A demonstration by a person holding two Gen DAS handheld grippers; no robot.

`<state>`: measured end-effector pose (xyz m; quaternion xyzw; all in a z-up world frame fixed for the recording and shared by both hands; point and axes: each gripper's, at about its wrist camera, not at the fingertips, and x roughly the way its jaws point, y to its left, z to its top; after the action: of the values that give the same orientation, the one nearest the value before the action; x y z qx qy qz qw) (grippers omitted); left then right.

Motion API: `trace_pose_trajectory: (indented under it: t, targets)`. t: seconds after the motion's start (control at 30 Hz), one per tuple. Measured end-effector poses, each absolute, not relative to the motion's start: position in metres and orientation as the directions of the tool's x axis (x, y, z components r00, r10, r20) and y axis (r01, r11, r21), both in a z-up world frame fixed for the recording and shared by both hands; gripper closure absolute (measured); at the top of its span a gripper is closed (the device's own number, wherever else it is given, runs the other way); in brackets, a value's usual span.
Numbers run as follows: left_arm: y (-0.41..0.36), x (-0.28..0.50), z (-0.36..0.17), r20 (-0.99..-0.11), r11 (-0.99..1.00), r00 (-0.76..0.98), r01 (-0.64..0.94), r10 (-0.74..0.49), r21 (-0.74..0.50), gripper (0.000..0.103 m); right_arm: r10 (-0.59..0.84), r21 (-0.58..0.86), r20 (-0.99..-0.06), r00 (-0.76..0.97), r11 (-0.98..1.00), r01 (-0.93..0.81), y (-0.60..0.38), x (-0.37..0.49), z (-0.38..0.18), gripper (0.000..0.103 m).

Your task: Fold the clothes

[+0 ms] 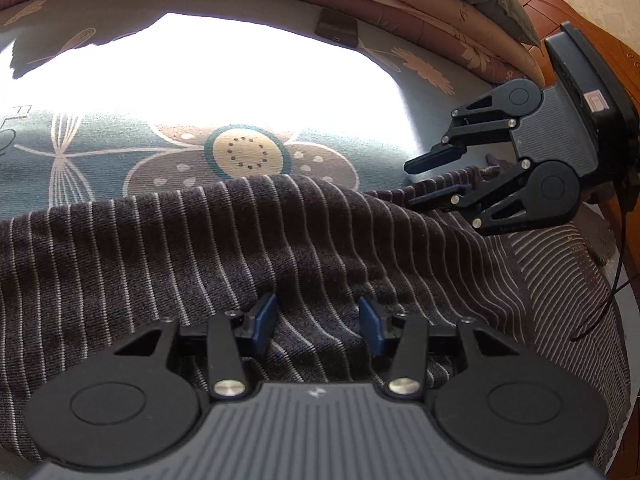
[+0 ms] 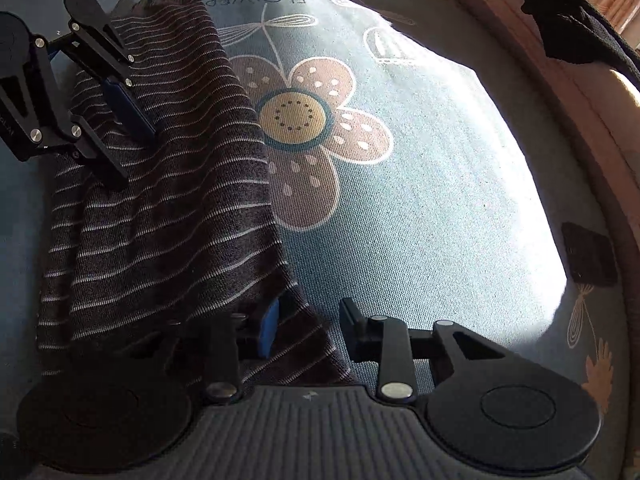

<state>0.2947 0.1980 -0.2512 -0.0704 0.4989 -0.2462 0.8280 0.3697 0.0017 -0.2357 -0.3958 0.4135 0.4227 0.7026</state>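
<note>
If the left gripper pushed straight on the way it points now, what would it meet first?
Most likely the striped garment: it lies directly under and ahead of the left gripper, between its open jaws. Depth is unclear, but nothing else intervenes.

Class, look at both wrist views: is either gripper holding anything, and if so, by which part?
Neither clearly grips. The left gripper stands open over the striped garment's middle; the right gripper straddles its edge, pads not visibly pressing.

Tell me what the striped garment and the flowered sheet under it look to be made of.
Striped garment: probably a soft knit, dark grey-brown with thin pale stripes; fuzzy matte ribbed surface, drapes in folds. Flowered sheet: apparently smooth woven cloth, matte blue-grey, printed; fine flat weave shows in sunlight.
</note>
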Motion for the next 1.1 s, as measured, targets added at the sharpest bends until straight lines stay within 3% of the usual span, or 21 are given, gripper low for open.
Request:
trace_pose_trajectory:
  t: [0.07,0.1,0.33,0.6,0.83,0.97,1.1]
  targets:
    - [0.199,0.295,-0.251,-0.789,0.867,0.38,0.338,-0.482,-0.366,0.056,0.265,-0.173,-0.927,0.264,0.32,-0.931,0.005,0.371,-0.235,0.076]
    - [0.2,0.295,-0.251,-0.787,0.867,0.381,0.332,-0.484,-0.372,0.056,0.265,-0.143,-0.934,0.238,0.333,-0.932,0.006,0.373,-0.234,0.101]
    - [0.201,0.297,-0.245,-0.807,0.899,0.42,0.323,-0.416,-0.295,0.054,0.275,-0.129,-0.917,0.29,0.484,-0.866,-0.001,0.39,-0.23,0.1]
    - [0.204,0.3,-0.226,-0.771,0.888,0.457,0.345,-0.442,-0.305,0.053,0.242,-0.188,-0.877,0.415,0.622,-0.76,-0.006,0.387,-0.219,0.097]
    - [0.184,0.319,-0.234,-0.757,0.849,0.42,0.411,-0.501,-0.333,0.053,0.258,-0.031,-0.876,0.408,0.813,-0.581,-0.048,0.376,-0.197,0.088]
    - [0.179,0.327,-0.246,-0.806,0.904,0.446,0.355,-0.389,-0.239,0.054,0.193,-0.041,-0.9,0.391,0.856,-0.516,-0.049,0.368,-0.229,0.086]
    - [0.185,0.333,-0.246,-0.808,0.938,0.509,0.313,-0.297,-0.147,0.053,0.21,0.01,-0.859,0.467,0.918,-0.395,-0.054,0.385,-0.239,0.084]
